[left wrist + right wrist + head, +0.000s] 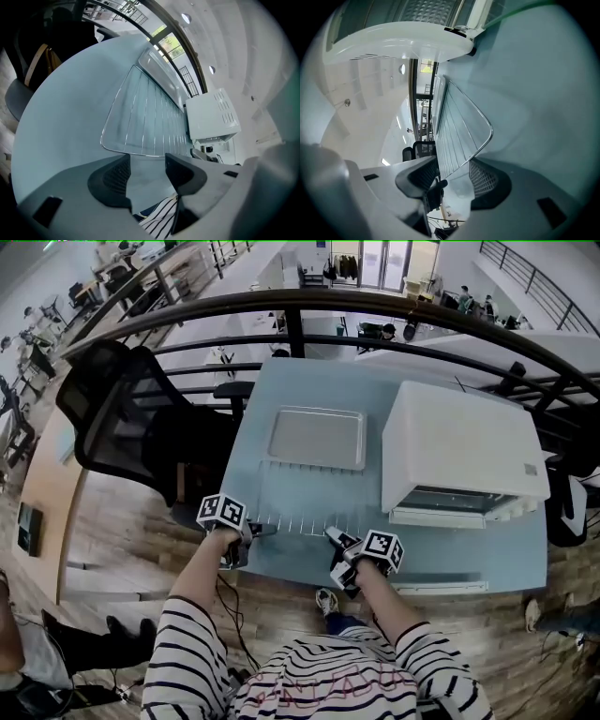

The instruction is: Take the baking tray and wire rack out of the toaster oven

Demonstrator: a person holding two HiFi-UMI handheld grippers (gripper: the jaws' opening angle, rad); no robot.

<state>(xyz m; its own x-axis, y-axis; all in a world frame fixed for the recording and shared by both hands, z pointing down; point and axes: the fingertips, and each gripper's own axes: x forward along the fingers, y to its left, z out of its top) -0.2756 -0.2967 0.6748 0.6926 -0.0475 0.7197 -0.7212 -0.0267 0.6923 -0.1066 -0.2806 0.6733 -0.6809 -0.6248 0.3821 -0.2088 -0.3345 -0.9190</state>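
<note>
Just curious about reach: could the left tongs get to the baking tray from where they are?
Probably yes. The left tongs are open and empty at the near edge of the wire rack; the baking tray lies uncovered beyond it, with only the flat rack to pass over.

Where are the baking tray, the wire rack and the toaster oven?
baking tray (317, 437), head view, middle of its flat bottom.
wire rack (302, 498), head view, middle of its bars.
toaster oven (461, 442), head view, middle of its white top.
</note>
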